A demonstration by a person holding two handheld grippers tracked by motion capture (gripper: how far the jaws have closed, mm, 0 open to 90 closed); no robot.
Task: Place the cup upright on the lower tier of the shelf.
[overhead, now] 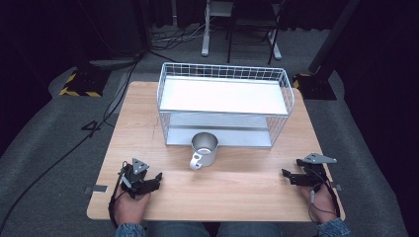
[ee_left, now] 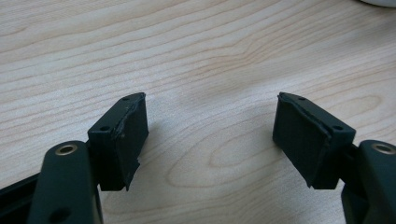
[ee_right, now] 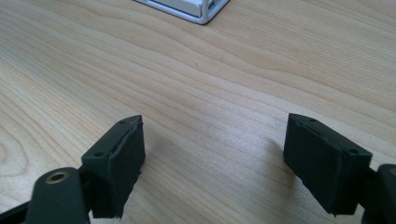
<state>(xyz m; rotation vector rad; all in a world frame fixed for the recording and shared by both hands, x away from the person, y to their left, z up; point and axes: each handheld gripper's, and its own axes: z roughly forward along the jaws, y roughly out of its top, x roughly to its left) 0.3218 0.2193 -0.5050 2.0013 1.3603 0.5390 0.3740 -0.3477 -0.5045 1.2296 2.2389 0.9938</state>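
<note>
A: Where's the mug (overhead: 204, 149)?

B: Standing upright on the bench (overhead: 247, 182), about at its middle, mouth up. Its handle points toward 7 o'clock, toward the person's side. It sits right at the front edge of the white wire rack (overhead: 225, 105), which lies at its 12 o'clock; whether the two touch I can't tell.

A: And the left tool (overhead: 157, 180)?

B: Resting low at the bench's 7 o'clock corner, held in the person's left hand (overhead: 129, 201). Its jaws point toward 3 o'clock. In the left gripper view the left tool (ee_left: 210, 135) has its jaws spread wide, with bare wood grain between them and nothing held.

A: The right one?

B: The right tool (overhead: 291, 170) is at the 4 o'clock corner, in the right hand (overhead: 321, 197), jaws pointing toward 9 o'clock. In the right gripper view the right tool (ee_right: 212, 161) is also parted wide and empty, over plain wood, and a corner of the rack's base shows at 12 o'clock.

A: How far are they from the mug?

B: Both well apart from it, one on each side, with the mug between them and farther up the bench.
</note>
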